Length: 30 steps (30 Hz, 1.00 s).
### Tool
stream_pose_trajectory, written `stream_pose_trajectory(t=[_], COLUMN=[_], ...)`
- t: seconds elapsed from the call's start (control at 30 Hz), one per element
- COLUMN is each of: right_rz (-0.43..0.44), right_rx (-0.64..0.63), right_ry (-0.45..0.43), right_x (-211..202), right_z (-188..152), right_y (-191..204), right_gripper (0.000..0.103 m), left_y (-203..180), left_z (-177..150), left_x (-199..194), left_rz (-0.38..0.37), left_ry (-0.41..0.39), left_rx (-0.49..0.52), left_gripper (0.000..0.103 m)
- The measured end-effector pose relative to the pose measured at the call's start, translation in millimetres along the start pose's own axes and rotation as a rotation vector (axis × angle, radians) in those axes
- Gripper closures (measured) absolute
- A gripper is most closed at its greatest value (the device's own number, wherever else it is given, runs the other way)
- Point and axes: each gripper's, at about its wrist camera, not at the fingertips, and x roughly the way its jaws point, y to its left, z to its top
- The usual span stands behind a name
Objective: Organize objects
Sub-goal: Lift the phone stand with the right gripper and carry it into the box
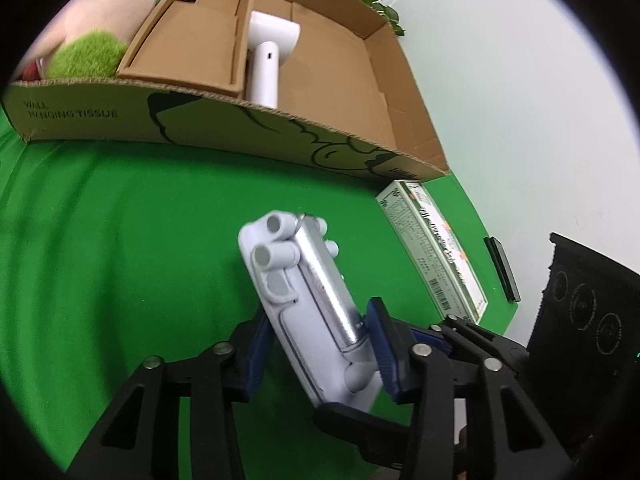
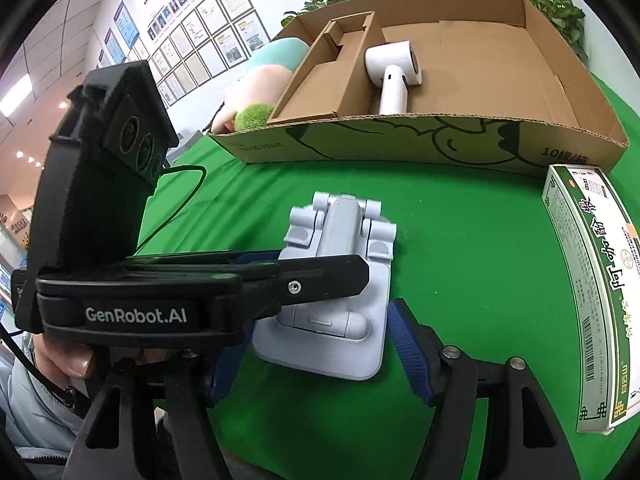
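We see the left gripper (image 1: 320, 354) clamped on the pale folding stand (image 1: 308, 300), right gripper (image 2: 316, 360) (at six o'clock) jaws apart around it.

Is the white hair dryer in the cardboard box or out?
In. The white hair dryer lies on the floor of the open cardboard box, beside its cardboard insert.

Cardboard box (image 1: 92, 114) reads, seemingly, "WALL HANGING TISSUE"; tool (image 2: 136, 315) "GenRobot.AI".
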Motion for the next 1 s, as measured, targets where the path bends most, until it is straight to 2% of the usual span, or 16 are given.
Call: stream_pose_trajectory(t=[0.07, 0.1, 0.13, 0.27, 0.6, 1.0], right_rz=[-0.002, -0.001, 0.011, -0.037, -0.03, -0.075], right_rx=[-0.009, -0.016, -0.025, -0.073, -0.05, -0.086], right_ry=[-0.007, -0.015, -0.027, -0.045, -0.064, -0.186], right_x=[-1.0, -2.8, -4.8, -7.4, -10.8, -38.8], right_z=[1.0, 1.8, 3.0, 7.5, 11.5, 39.2], right_y=[1.6, 2.8, 4.7, 12.8, 10.1, 18.6], right_gripper=[0.037, 0.041, 0.056, 0.056, 0.057, 0.057], left_y=[-3.7, -5.2, -6.1, -9.7, -17.7, -39.4], left_z=[0.2, 0.9, 1.7, 4.5, 9.1, 39.5], left_x=[-3.1, -3.8, -4.0, -4.5, -12.5, -33.0], left_rz=[-0.003, -0.001, -0.01, -0.014, -0.008, -0.027], left_ry=[-0.006, -0.01, -0.009, -0.027, -0.044, -0.126], left_rx=[0.015, 0.019, 0.019, 0.025, 0.051, 0.107], left_gripper=[0.069, 0.074, 0.075, 0.078, 0.081, 0.081])
